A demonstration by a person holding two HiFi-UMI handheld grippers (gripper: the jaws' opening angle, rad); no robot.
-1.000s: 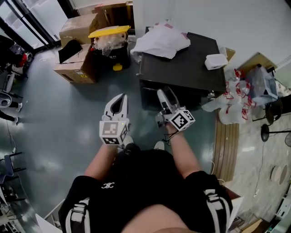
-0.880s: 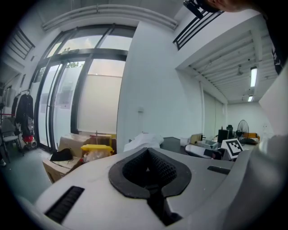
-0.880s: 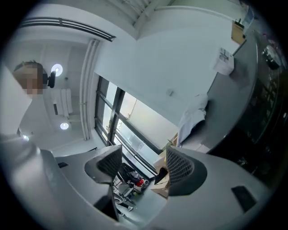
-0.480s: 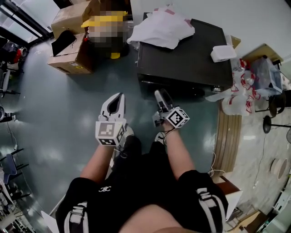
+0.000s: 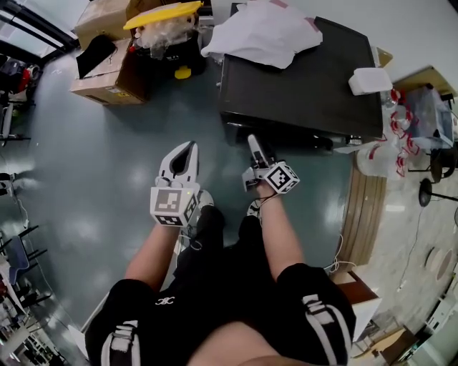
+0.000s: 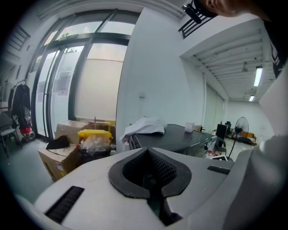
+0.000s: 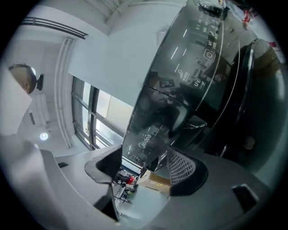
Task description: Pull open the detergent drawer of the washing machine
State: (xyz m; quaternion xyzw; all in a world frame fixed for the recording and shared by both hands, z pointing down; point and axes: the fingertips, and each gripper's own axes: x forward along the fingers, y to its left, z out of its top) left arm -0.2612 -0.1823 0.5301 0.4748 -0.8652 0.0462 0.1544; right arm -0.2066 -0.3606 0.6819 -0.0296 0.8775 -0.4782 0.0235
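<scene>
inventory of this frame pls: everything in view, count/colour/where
washing machine: 1, black, top centre
detergent drawer front: 1, glossy black, just ahead of right tool
cloth: 1, white, on washer's top
small container: 1, white, washer's top, right corner
cardboard boxes: at least 2, brown, floor top left
bin: 1, yellow lid, beside the boxes
plastic bags: several, clear with red print, right of washer
left tool: 1, white, jaws together, empty
right tool: 1, white, jaws apart, at washer's front
</scene>
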